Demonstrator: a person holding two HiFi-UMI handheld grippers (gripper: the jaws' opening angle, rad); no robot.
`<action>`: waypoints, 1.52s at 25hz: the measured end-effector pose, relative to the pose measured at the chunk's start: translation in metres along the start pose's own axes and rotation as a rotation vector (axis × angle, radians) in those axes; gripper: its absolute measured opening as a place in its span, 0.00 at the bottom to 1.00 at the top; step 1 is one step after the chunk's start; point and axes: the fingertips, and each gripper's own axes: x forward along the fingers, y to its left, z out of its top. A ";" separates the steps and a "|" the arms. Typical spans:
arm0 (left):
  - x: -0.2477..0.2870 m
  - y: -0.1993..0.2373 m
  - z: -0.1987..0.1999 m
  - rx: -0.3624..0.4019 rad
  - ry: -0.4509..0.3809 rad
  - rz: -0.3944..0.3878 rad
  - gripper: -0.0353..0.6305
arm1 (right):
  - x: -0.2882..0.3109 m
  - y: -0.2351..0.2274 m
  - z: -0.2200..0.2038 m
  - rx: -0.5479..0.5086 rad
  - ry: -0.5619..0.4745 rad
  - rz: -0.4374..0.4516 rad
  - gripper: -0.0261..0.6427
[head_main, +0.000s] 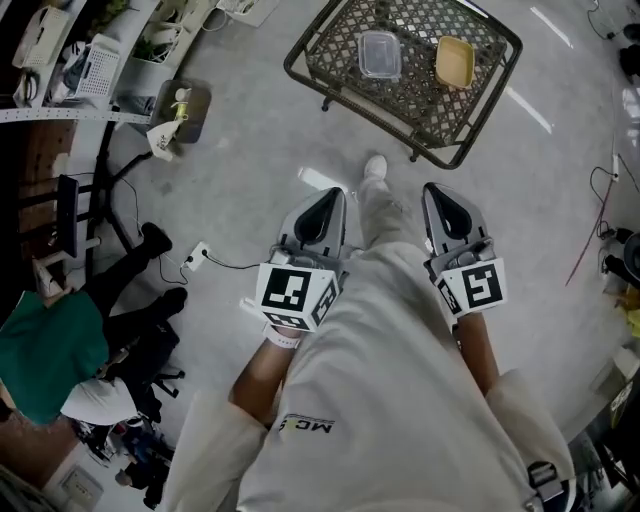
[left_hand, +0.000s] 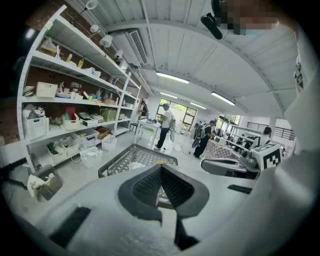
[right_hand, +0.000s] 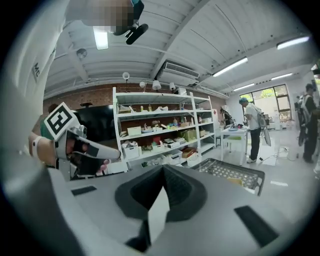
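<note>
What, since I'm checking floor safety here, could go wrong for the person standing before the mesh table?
1. A power strip and its black cable lie on the floor at the person's left; a step there might snag them.
2. A red cable trails at right, another possible trip.
3. The left gripper and right gripper have jaws together; reaching so could knock the clear container or yellow bowl on the mesh table.

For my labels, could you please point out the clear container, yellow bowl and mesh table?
clear container (head_main: 379, 54), head view, lid centre.
yellow bowl (head_main: 454, 62), head view, inner floor.
mesh table (head_main: 415, 106), head view, bare top.
</note>
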 end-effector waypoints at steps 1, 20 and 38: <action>0.016 0.006 0.013 0.005 0.001 -0.002 0.09 | 0.012 -0.013 0.004 0.003 0.010 -0.003 0.06; 0.187 0.046 0.100 0.064 0.127 -0.133 0.09 | 0.132 -0.144 0.044 0.212 0.005 -0.137 0.06; 0.247 0.054 0.109 0.183 0.207 -0.364 0.09 | 0.169 -0.171 0.034 0.371 0.014 -0.320 0.06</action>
